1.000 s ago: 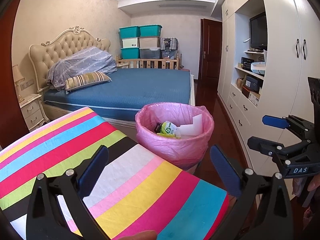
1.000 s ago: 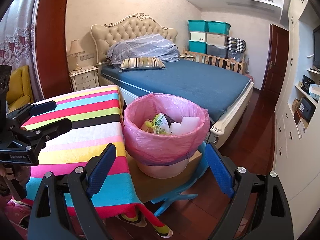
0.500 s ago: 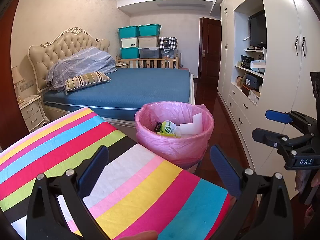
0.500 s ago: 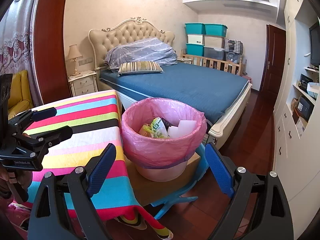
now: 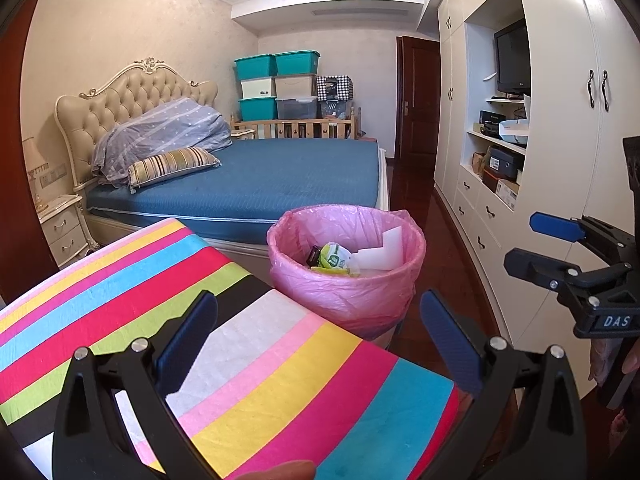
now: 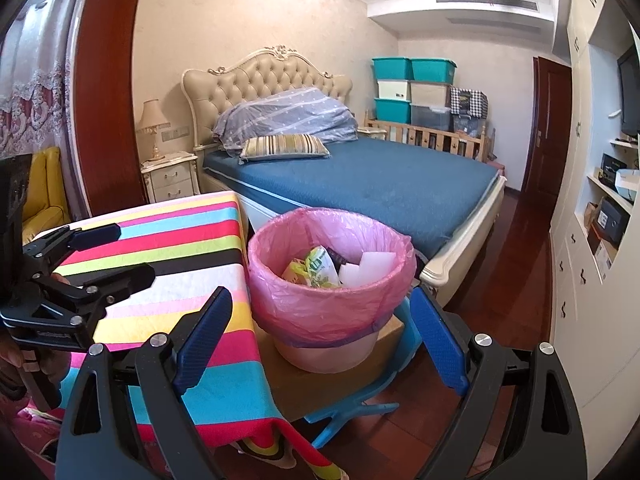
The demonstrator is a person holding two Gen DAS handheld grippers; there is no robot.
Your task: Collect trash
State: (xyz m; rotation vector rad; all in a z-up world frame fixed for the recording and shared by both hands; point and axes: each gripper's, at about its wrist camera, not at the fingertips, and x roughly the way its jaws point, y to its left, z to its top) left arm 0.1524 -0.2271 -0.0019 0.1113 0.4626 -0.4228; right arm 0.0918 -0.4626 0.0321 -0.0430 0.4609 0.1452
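Left wrist view first: on the left side I see the table with the striped cloth (image 5: pixel 120 292), and my left gripper (image 5: pixel 318 338) hangs over it with both blue fingers spread wide and nothing between them. Further right, just beyond the table edge, stands the trash bin (image 5: pixel 346 264) with a pink liner; the trash (image 5: pixel 334 257) lies inside it, a green and white wrapper, a dark packet and white pieces. At the far right edge my right gripper (image 5: pixel 528 240) comes into this view from the side, its jaws apart and empty. In the right wrist view my left gripper (image 6: pixel 116 254) is at the left over the cloth, the bin (image 6: pixel 332 304) is in the middle on a cardboard box (image 6: pixel 320 384), and the right gripper's fingers (image 6: pixel 438 340) stand wide on both sides of it, holding nothing.
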